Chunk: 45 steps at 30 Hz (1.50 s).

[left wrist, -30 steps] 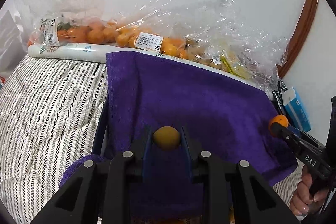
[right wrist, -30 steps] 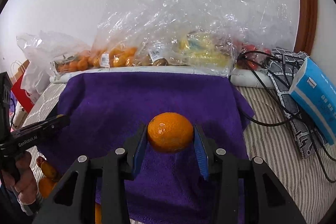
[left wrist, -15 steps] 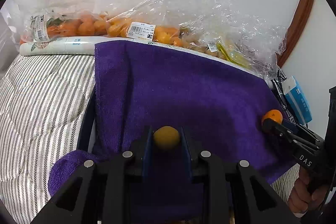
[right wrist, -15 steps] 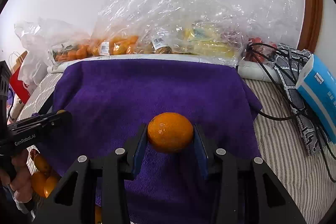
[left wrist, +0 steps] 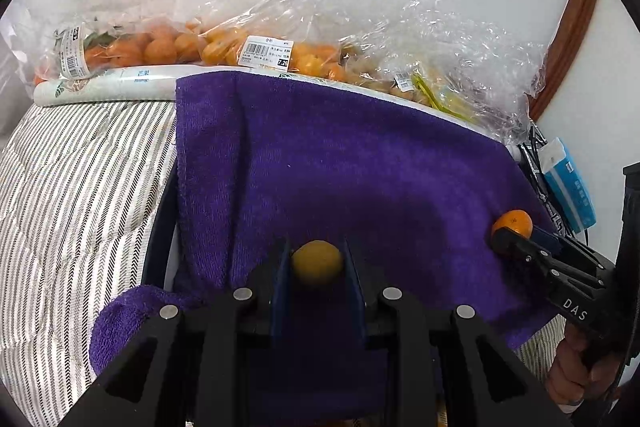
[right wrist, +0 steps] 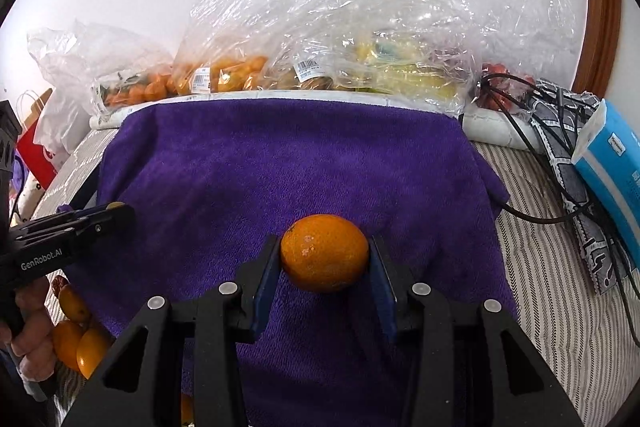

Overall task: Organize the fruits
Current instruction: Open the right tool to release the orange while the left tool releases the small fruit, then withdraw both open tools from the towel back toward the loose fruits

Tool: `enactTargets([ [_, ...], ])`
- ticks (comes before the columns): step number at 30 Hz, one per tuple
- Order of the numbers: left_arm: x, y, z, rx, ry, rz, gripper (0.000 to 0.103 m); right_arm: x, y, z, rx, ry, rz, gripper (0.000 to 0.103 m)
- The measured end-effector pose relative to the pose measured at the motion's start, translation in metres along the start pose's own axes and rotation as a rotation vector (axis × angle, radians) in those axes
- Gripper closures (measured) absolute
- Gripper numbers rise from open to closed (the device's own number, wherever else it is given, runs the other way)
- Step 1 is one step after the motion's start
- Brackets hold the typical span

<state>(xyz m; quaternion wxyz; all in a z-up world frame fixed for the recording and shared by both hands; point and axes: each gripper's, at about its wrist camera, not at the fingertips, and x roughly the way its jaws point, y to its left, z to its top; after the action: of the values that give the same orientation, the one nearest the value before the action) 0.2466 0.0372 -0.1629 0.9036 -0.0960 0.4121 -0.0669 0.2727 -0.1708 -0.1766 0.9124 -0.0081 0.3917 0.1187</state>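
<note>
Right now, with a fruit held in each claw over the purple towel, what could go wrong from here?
1. The right claw pinches the orange only at its sides, with nothing under it; a loosened grip could drop it.
2. The purple towel falls away at its edges, so a released fruit may roll off, perhaps toward the black cables.
3. The left claw grips the small yellow-orange fruit by a small contact area; it could slip out.

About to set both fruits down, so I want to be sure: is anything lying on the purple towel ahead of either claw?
Nothing visible. The purple towel is bare ahead of the right claw holding the orange and the left claw holding the small yellow-orange fruit. The fruit bags sit behind its far edge.
</note>
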Motion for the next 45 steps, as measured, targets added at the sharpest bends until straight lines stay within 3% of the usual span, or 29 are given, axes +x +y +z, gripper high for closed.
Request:
enactTargets([
  [3,0.000,-0.001,0.000,0.001,0.000,-0.002,0.077,-0.004,0.001,0.000,0.003,-0.009,0.006,0.054],
  [8,-0.005,0.002,0.001,-0.021,-0.020,-0.035,0.071,-0.021,0.002,0.002,0.012,-0.078,0.026,0.031],
  [16,-0.022,-0.008,0.002,0.009,-0.098,-0.049,0.045,-0.048,0.002,0.007,0.061,-0.163,0.076,0.030],
  [22,-0.034,-0.017,0.005,0.024,-0.105,-0.064,0.044,-0.081,0.020,0.003,-0.004,-0.179,0.029,0.031],
  [31,-0.092,-0.028,-0.007,0.066,-0.158,-0.097,0.041,-0.141,0.051,-0.021,-0.044,-0.187,-0.053,0.032],
  [37,-0.122,-0.017,-0.032,0.051,-0.143,-0.080,0.041,-0.174,0.067,-0.041,-0.028,-0.194,-0.040,0.032],
  [45,-0.147,-0.005,-0.063,0.069,-0.111,-0.029,0.041,-0.189,0.082,-0.063,0.006,-0.179,-0.024,0.032],
])
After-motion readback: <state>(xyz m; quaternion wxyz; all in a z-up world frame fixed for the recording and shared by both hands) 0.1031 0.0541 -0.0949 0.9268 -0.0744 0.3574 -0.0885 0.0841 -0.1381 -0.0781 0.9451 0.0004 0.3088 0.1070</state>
